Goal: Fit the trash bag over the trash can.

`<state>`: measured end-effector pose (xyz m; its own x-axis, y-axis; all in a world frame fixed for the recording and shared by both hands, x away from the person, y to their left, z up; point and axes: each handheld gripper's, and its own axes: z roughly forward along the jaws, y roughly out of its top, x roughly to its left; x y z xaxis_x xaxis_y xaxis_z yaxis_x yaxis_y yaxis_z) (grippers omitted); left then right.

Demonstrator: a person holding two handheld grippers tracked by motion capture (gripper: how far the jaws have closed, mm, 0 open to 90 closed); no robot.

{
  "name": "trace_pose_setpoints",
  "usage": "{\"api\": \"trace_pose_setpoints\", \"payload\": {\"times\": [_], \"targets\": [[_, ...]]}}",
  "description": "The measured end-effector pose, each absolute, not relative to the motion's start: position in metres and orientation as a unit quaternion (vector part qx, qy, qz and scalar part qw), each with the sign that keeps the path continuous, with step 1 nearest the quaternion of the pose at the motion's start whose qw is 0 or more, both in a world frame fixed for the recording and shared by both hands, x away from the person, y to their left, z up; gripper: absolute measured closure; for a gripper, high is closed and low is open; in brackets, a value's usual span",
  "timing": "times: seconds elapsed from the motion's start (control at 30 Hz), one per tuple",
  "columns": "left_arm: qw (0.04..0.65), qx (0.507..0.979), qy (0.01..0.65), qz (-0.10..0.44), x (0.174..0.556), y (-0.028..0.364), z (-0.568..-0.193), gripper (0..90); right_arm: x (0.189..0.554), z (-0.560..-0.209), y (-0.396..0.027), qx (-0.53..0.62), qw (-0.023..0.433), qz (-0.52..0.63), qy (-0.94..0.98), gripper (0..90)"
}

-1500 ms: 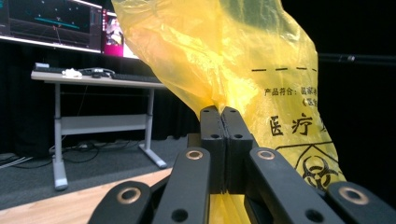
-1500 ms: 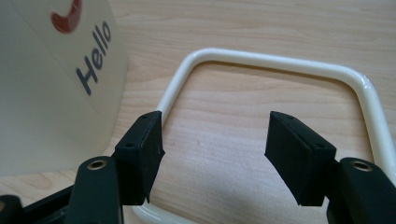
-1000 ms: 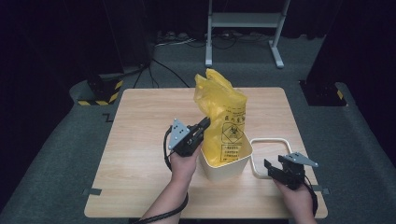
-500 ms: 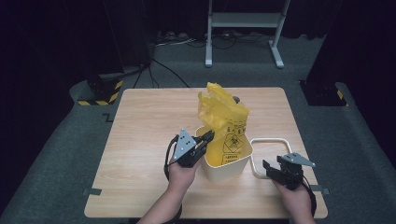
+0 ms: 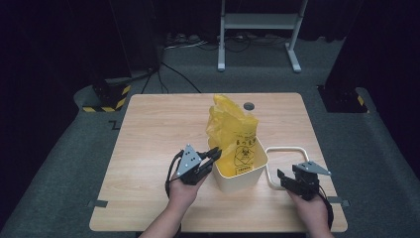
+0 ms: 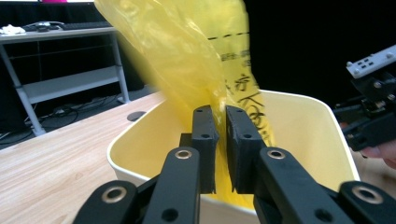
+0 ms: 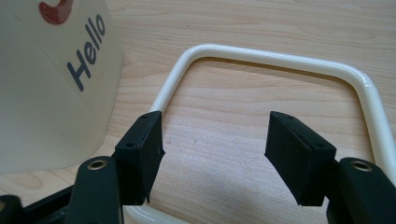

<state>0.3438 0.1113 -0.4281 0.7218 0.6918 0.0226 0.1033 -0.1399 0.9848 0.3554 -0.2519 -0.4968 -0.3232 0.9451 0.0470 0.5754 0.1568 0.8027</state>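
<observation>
A cream bin (image 5: 241,173) stands near the table's front with a yellow bag (image 5: 230,124) rising crumpled out of it. My left gripper (image 5: 216,152) is at the bin's left rim. In the left gripper view its jaws have just been opening, and my left gripper (image 6: 221,135) now stands a narrow slit apart with the bag's plastic (image 6: 187,56) showing in the gap, over the bin (image 6: 299,121). My right gripper (image 5: 281,179) rests open to the right of the bin. In its own view my right gripper (image 7: 215,154) is wide apart over a white ring frame (image 7: 280,58), holding nothing.
The white ring frame (image 5: 287,148) lies flat on the wooden table (image 5: 158,129) against the bin's right side. A round grommet (image 5: 248,105) sits near the far edge. Beyond the table stand a metal stand (image 5: 257,22) and a hazard-striped block (image 5: 106,96) on the floor.
My left gripper moved down and toward the front, to the bin's left rim, and the bag came lower with it. The right gripper stayed still.
</observation>
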Motion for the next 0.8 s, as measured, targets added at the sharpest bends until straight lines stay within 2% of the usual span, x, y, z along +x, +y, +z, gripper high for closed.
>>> {"api": "trace_pose_setpoints", "payload": {"times": [0.33,0.6,0.8], "targets": [[0.601,0.699,0.298,0.248,0.343,0.118,-0.427,65.5,0.353,-0.494,-0.253,0.526,0.249,0.383,0.718,36.7],[0.605,0.661,0.348,0.276,0.362,0.134,-0.416,45.8,0.351,-0.493,-0.254,0.525,0.250,0.384,0.717,36.8],[0.591,0.655,0.361,0.302,0.385,0.140,-0.412,40.1,0.352,-0.493,-0.254,0.522,0.249,0.386,0.719,36.8]]}}
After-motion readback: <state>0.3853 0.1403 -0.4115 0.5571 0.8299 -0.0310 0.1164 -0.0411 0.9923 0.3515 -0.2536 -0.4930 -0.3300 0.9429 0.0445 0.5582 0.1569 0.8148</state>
